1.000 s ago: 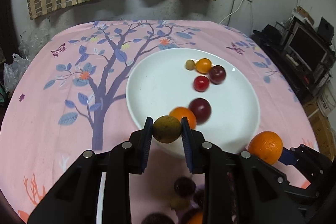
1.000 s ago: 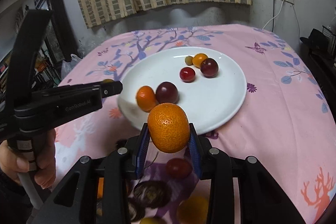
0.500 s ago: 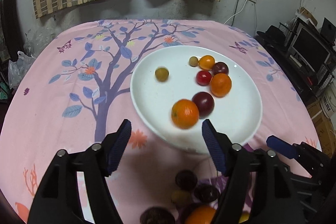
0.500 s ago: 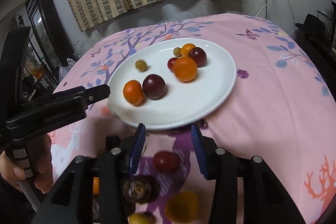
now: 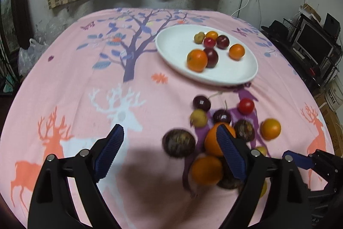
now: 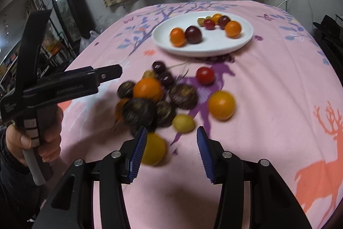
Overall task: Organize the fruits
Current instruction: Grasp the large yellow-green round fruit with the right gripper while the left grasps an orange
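left wrist: desk point(image 5: 64, 78) viewed steeply from above, near | right wrist: likewise | shared: white plate point(image 5: 171, 44), loose fruit pile point(image 6: 150, 100)

The left black two-finger gripper with blue ribbed pads point(image 5: 170, 150) points steeply downward, its jaws just having opened wide, nothing between them. The right black two-finger gripper with blue ribbed pads point(image 6: 171, 151) tilts down likewise, jaws just having opened to a moderate gap, empty. A bare hand point(image 6: 32, 136) grasps the left gripper's handle.
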The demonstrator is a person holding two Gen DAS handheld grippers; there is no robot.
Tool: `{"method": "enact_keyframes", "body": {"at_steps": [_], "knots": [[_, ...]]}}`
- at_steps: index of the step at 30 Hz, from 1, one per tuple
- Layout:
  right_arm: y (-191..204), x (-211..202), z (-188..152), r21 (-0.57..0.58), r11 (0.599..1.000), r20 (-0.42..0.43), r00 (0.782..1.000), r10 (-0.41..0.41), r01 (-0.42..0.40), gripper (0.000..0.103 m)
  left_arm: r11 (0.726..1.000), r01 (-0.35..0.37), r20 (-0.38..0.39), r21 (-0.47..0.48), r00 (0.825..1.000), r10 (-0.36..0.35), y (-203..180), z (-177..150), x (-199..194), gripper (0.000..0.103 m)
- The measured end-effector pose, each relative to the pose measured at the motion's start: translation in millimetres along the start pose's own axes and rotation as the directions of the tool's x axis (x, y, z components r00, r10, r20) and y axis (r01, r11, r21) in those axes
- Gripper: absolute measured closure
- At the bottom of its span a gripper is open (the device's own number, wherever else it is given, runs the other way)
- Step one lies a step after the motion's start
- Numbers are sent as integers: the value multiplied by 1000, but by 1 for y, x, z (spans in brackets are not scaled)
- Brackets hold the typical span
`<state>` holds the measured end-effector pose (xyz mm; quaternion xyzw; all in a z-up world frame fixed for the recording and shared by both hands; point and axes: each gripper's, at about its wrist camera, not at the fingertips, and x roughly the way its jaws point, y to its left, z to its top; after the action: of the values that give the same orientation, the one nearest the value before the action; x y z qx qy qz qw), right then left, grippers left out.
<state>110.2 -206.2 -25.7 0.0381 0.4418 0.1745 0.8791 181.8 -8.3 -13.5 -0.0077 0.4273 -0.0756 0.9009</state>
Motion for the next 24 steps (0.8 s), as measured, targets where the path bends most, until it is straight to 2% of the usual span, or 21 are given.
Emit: {"method": "enact_keyframes", "body": {"at_steps": [4, 9, 12, 14, 17, 24], "knots": [[15, 7, -13, -18, 1000, -37, 999, -7, 6, 52, 999, 0, -4, -40, 1000, -1, 13, -15, -3, 17], [26, 28, -21, -17, 999, -94, 995, -40, 38, 52, 999, 21, 5, -31, 1000, -21, 20, -22, -2, 17], [33, 34, -18, -42, 997, -80, 994, -75, 72, 52, 1000, 22, 0, -4, 1000, -22, 18, -24, 0, 16], [33, 35, -17, -40, 997, -58, 996, -73, 71, 64, 1000, 25, -12, 18, 1000, -24, 15, -26, 1, 16], [27, 33, -18, -13, 999, -39, 998, -49, 48, 64, 998, 40, -23, 47, 999, -39, 10, -28, 0, 15], [-5, 16, -12, 84, 996, 20, 999, -27, 25, 64, 981, 48, -85, 189, 996, -32, -11, -40, 4, 15]]}}
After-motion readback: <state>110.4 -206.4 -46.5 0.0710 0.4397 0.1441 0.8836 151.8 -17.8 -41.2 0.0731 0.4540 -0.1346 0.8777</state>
